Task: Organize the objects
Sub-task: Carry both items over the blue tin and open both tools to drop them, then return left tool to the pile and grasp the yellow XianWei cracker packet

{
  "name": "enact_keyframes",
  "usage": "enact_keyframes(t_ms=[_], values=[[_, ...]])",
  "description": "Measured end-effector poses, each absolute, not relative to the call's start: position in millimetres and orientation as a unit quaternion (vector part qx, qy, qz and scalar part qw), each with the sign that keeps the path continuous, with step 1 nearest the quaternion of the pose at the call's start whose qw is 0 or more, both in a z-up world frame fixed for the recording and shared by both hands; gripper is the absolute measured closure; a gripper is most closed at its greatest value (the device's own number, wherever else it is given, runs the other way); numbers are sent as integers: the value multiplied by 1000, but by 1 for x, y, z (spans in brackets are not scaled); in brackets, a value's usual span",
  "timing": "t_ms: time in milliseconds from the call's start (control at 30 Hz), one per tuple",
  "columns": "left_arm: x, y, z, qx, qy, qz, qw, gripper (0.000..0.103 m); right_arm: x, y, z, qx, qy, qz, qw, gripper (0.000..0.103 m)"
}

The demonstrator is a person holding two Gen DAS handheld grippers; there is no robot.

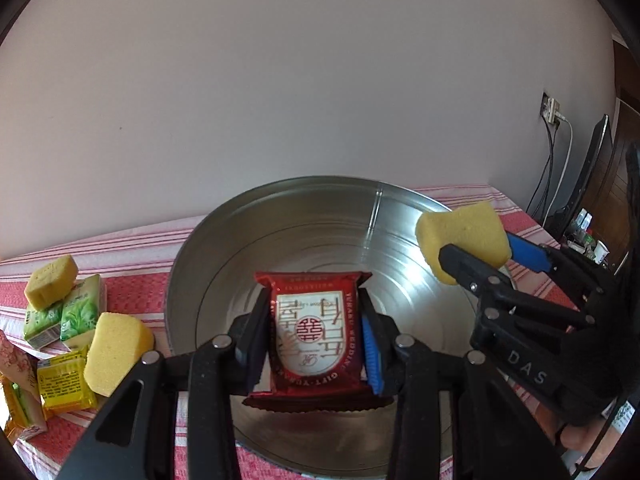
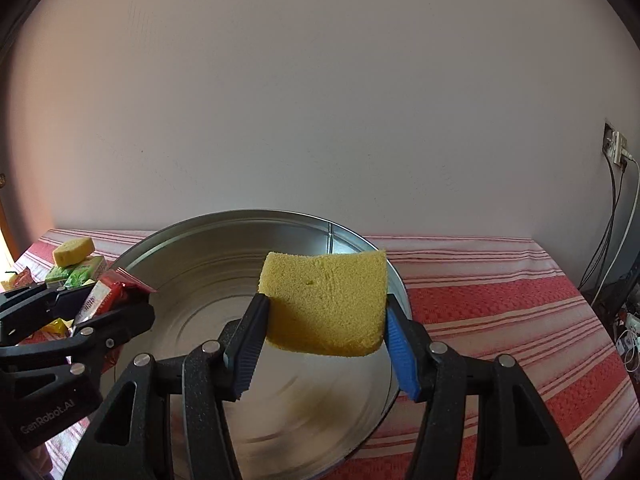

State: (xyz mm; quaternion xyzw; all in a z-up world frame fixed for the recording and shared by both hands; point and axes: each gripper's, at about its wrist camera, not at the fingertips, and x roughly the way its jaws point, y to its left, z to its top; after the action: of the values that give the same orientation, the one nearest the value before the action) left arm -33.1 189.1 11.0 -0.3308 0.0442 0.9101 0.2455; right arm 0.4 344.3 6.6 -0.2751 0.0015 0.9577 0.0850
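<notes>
The red snack packet [image 1: 316, 332] was clamped between the pads of the left gripper [image 1: 316, 336] and held above the middle of the metal basin [image 1: 280, 216], not yet released. A yellow sponge [image 2: 326, 304] was pinched in the right gripper [image 2: 324, 340], its jaws set fairly wide on the foam, and it was held over the basin's right rim. The basin's floor was seen bare, so nothing appeared to have been deposited. Much was judged to be left: on the striped tabletop [image 2: 500, 300] at the left lay two more sponges [image 1: 51, 280], green packets [image 1: 80, 312], a yellow packet [image 1: 66, 384] and other wrapped items, still to be gathered.
</notes>
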Motion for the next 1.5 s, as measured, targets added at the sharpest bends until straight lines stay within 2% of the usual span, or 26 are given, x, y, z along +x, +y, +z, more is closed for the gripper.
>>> enact_keyframes(t_ms=[367, 467, 533, 600, 633, 800, 1500], values=[[-40, 197, -6, -328, 50, 919, 212, 62, 1, 330, -9, -299, -7, 951, 79, 42], [-34, 193, -2, -316, 47, 928, 191, 47, 7, 334, -7, -289, 7, 954, 81, 34], [-35, 185, 3, -306, 36, 934, 183, 25, 11, 337, -4, -280, 23, 956, 89, 29], [-31, 180, 9, -296, 18, 938, 182, 7, 13, 347, -1, -271, 51, 957, 92, 24], [-28, 177, 12, -288, 13, 940, 181, 4, 16, 350, 1, -265, 67, 958, 88, 22], [-16, 165, 22, -251, 34, 955, 155, 1, 27, 361, 6, -221, 115, 965, 81, 17], [-12, 125, 7, -220, 64, 971, 70, 1, 51, 347, 19, -110, 70, 982, 135, 17]])
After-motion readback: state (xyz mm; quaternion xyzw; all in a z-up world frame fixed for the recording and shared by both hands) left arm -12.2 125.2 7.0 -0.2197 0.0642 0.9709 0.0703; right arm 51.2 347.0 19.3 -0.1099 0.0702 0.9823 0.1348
